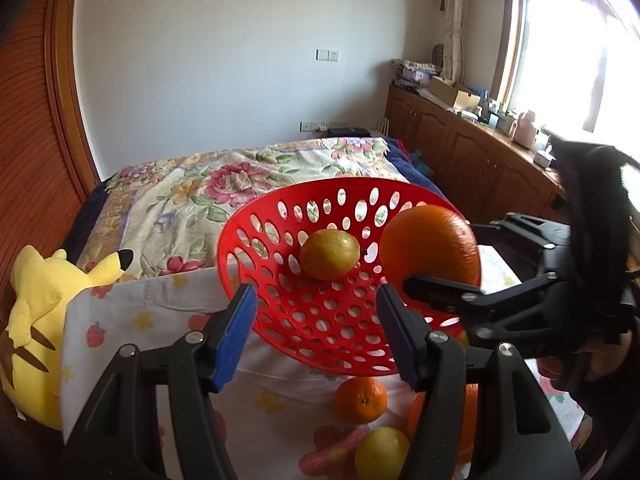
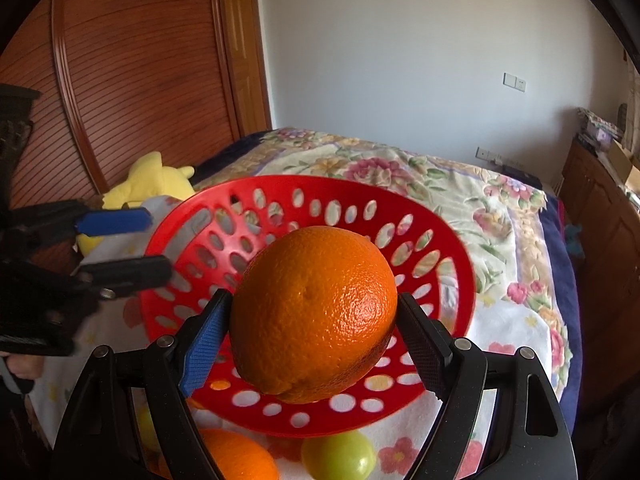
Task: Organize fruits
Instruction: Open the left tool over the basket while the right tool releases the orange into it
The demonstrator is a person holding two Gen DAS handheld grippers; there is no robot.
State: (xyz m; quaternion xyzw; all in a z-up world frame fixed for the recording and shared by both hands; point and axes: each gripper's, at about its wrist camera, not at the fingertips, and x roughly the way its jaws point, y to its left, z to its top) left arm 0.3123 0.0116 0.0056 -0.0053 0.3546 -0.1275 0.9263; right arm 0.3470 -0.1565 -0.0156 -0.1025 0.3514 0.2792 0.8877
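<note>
right gripper [image 2: 314,344] clamped on big orange [image 2: 314,320] above red basket [image 2: 452,240]; left gripper [image 1: 316,336] open, empty

The left hand-held gripper [image 1: 316,336] is built of black angular arms joined by round silver screws; one finger is faced with a ribbed blue pad [image 1: 236,336], the other with a dark textured one. The right hand-held gripper [image 2: 316,344] is made alike.

Red holed basket [image 2: 460,280], orange orange [image 2: 314,320], floral bedspread [image 1: 224,184].
</note>
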